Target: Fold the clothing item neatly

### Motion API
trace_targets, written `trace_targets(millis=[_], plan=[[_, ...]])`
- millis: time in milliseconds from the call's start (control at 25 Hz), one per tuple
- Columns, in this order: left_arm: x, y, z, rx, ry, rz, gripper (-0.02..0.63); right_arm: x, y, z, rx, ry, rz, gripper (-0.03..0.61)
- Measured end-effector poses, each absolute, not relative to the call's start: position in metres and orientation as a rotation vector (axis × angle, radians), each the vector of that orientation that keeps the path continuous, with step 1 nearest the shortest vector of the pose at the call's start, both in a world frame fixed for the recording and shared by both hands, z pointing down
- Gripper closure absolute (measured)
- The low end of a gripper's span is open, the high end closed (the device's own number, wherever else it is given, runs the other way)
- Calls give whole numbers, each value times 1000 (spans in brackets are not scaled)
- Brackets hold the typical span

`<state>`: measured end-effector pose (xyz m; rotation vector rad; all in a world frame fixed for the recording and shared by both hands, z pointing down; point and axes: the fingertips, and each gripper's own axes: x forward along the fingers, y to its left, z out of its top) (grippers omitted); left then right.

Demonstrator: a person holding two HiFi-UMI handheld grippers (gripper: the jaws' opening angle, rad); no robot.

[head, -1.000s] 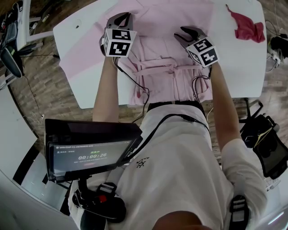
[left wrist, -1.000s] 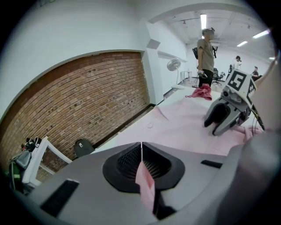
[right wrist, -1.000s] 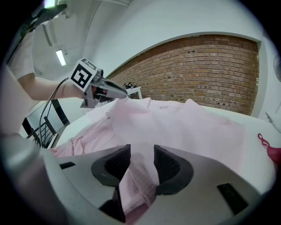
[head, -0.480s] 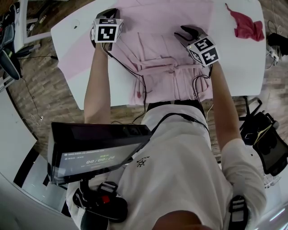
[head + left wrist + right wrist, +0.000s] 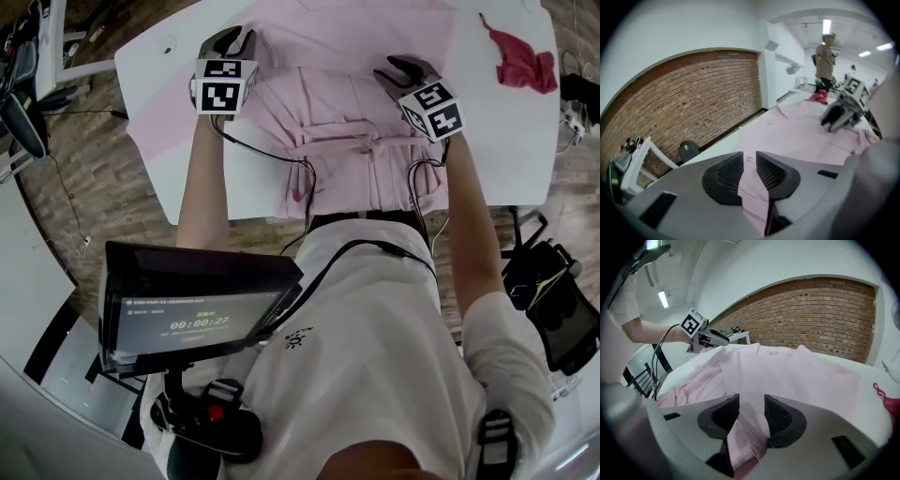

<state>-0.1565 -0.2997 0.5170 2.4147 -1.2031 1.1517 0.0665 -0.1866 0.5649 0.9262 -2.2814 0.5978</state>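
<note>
A pink garment [image 5: 347, 122] is lying spread across the white worktop [image 5: 487, 141], reaching from the person's side to the far edge, with a tie or band crossing its middle and its near hem hanging a little over the front edge. The left tongs [image 5: 236, 39] are sitting at the garment's far left part; their jaws have just been opening and are now standing a narrow way apart, with a fold of the pink fabric running between the pads [image 5: 729, 171] but no longer pinched. The right tongs [image 5: 389, 70] are resting on the garment's right side, their jaws standing wider apart, a strip of the fabric lying loosely in the gap. A red cloth [image 5: 520, 61] is lying well apart at the worktop's far right corner.
</note>
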Motion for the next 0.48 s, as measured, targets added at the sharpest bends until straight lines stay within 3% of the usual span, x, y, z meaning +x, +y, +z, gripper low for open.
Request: trace_targets(millis=[280,480], plan=[[-122,-220,549,2677,-686,1609,540,67,-187,568,930,-2273,594,408],[-121,-211,568,2669,-573,1739,534,67,-188,568,934,-2272,593,408]])
